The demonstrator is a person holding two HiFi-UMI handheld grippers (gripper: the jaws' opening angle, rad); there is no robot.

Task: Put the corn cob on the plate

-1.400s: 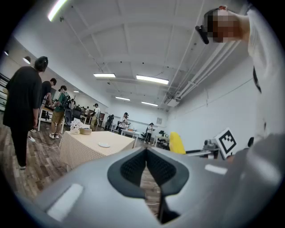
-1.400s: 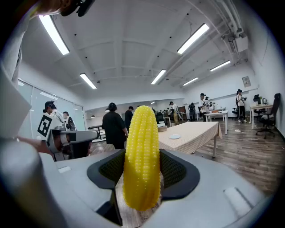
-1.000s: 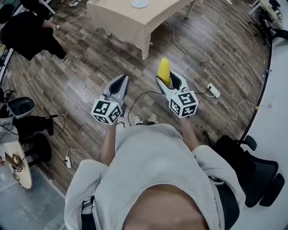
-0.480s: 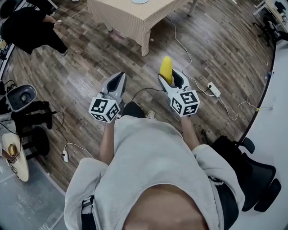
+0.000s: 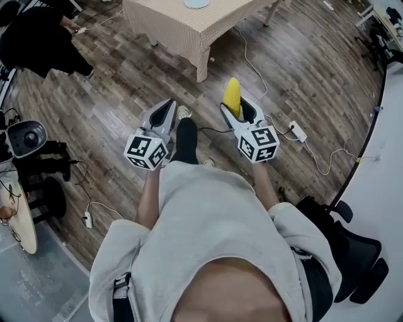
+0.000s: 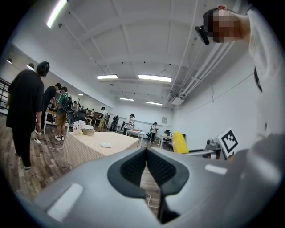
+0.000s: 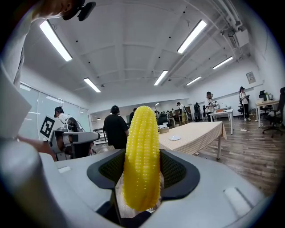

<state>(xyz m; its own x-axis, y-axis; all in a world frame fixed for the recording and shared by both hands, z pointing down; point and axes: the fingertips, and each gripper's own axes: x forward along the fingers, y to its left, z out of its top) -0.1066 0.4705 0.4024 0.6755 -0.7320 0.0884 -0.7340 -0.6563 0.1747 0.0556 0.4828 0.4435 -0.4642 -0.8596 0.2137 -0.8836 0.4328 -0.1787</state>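
- Far left, a person in black (image 5: pixel 38 44) on the wood floor (image 5: pixel 113 94), well apart from the rest.
- Next, the left hand-held gripper (image 5: pixel 169 105) (image 6: pixel 146 152): closed on nothing, dark pads touching at the tips, held out level over the floor.
- Farther off, up the middle of the head view, a tabletop (image 5: pixel 182 28) (image 6: pixel 89 149) (image 7: pixel 198 131) under a checked cloth.
- On it, a small pale plate (image 5: pixel 196 4) (image 6: pixel 106 145) (image 7: pixel 174 138), empty.
- Also on it, near the far end in the left gripper view, a basket (image 6: pixel 88 132) beside white flowers (image 6: pixel 78 128); contents of the basket too small to tell.
- Then the corn (image 5: pixel 232 97) (image 7: pixel 141 156) (image 6: pixel 180 143): bright yellow, tight even rows of kernels, plump through the middle, tapering to a rounded tip.
- Place: in the air over the floor, well short of the tabletop and plate, clamped in the right hand-held gripper (image 5: pixel 236 108) (image 7: pixel 143 156), with one pad pressed on each side of its lower half.
- Pointing: upright, narrow tip up and well clear of the jaws, thick end low between them, long axis crosswise to the gripper's own line.
- Right of that, a white cable (image 5: pixel 250 63) running across the floor to a power strip (image 5: pixel 298 131).
- Lower right, a black chair (image 5: pixel 352 251).
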